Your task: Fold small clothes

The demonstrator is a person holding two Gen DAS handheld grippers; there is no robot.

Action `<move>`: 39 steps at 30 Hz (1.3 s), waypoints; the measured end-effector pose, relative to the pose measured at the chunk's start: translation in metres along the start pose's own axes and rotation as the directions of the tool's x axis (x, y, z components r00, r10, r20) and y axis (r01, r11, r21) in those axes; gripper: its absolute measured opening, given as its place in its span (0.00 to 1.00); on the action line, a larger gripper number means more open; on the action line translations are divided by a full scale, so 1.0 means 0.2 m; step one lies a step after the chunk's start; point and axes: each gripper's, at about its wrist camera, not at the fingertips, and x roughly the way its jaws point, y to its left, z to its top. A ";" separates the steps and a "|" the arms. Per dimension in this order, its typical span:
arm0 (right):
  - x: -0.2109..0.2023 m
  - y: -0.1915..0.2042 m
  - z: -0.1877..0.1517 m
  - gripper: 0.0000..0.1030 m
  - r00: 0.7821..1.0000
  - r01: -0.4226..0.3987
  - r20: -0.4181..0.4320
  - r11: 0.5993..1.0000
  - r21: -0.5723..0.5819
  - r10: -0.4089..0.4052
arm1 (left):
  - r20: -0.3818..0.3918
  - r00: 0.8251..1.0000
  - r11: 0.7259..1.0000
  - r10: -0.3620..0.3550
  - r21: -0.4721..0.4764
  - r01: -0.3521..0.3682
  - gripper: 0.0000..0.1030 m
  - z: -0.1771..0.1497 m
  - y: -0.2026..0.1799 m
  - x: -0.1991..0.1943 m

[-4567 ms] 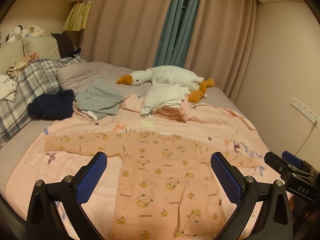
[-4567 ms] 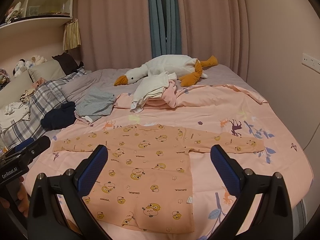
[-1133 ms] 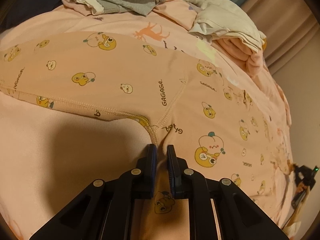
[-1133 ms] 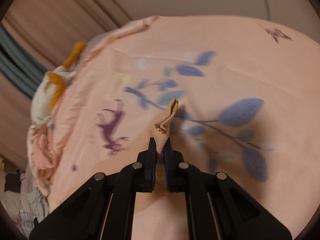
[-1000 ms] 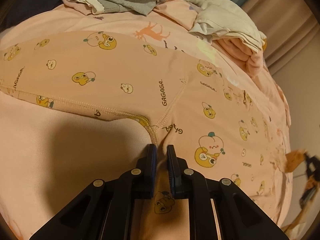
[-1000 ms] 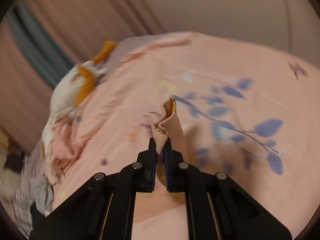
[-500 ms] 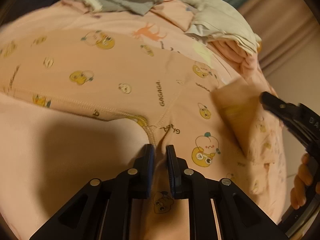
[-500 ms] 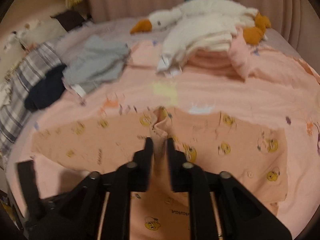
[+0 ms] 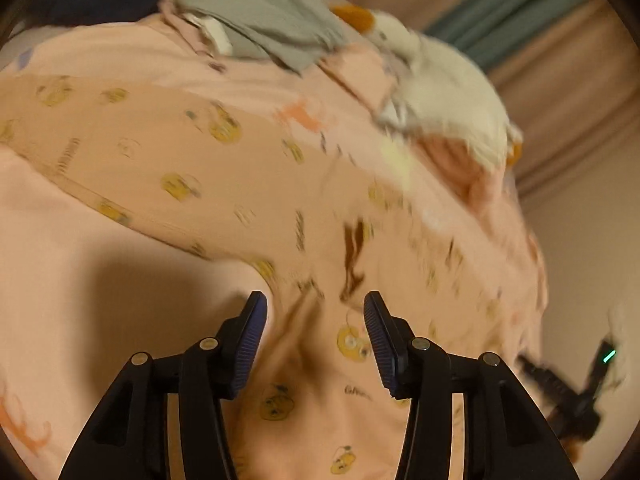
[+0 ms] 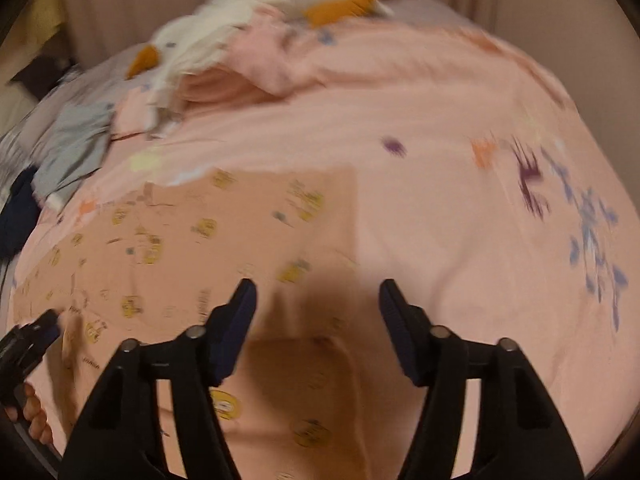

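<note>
A small peach shirt with yellow duck prints (image 9: 224, 184) lies on the pink bedsheet (image 10: 440, 160). Its right sleeve is folded in over the body, leaving a straight edge in the right wrist view (image 10: 256, 240). My left gripper (image 9: 312, 332) is open and empty, just above the shirt near its left armpit. My right gripper (image 10: 316, 312) is open and empty, over the shirt's folded right side. Both views are blurred by motion. The other gripper shows at each view's edge, the right one (image 9: 568, 396) and the left one (image 10: 24, 344).
A white goose plush (image 10: 248, 4) lies at the far side of the bed with folded white and pink clothes (image 9: 452, 100) in front of it. A grey garment (image 9: 260, 12) and a dark one (image 10: 16, 208) lie at the far left.
Both grippers were shut on the shirt, the left at the armpit and the right on the sleeve end. The right carried the sleeve across onto the body. Now both have opened and let go.
</note>
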 end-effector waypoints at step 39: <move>0.18 -0.08 -0.14 0.15 0.997 -0.011 0.068 0.988 -0.156 0.022 | 0.014 0.995 0.990 -0.103 -0.096 0.104 0.09 0.16 -0.06 0.39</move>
